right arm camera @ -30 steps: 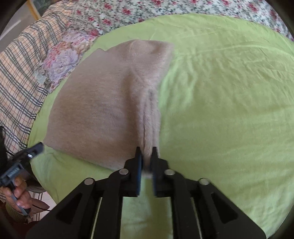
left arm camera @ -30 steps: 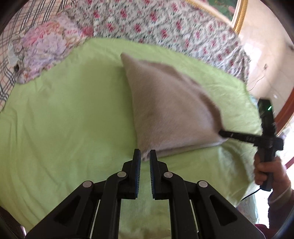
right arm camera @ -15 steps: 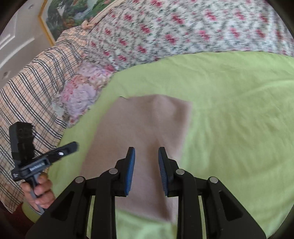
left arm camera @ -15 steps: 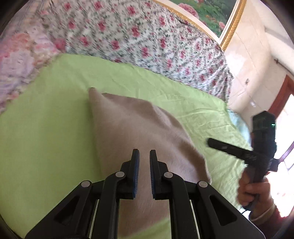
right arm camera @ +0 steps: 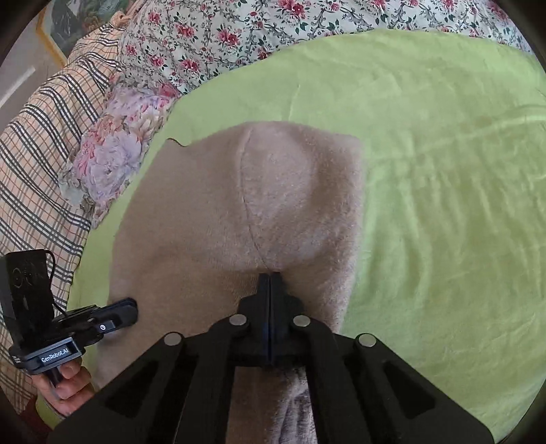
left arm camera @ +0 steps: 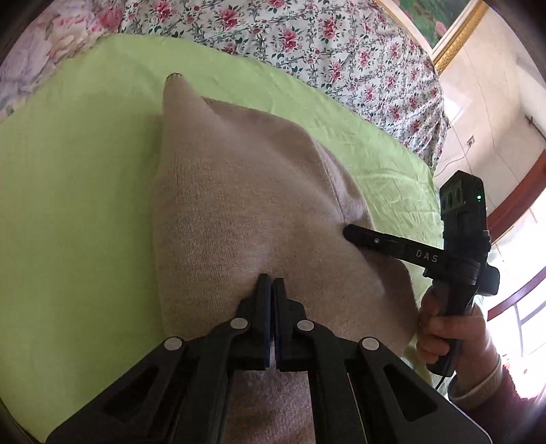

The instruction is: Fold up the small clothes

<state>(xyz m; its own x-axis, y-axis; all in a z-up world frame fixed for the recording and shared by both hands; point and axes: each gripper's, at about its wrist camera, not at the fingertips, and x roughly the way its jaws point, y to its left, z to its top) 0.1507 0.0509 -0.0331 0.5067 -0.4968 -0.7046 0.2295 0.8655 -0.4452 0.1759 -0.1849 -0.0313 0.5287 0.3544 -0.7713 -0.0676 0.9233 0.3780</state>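
Cloth (left arm camera: pixel 245 205): tan and fuzzy, flat on your green sheet (left arm camera: pixel 78 191).
Left tongs (left arm camera: pixel 272 283): just squeezed tight, pinching your cloth.
Right tongs (right arm camera: pixel 270 278): just squeezed tight, pinching it too.

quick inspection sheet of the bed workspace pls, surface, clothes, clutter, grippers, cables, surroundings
surface: green sheet over the bed, lightly creased.
job's things: one beige knit garment, lying partly folded on the sheet, raised into ridges where the grippers pinch it.
clutter: nothing seen on the sheet besides the garment.
grippers: left gripper shut on a pinch of the garment; right gripper shut on the garment too; both have just closed.
cables: thin black lead hanging below the right handle.
surroundings: floral quilt, plaid blanket, flowered pillow, gold-framed picture, tiled wall.
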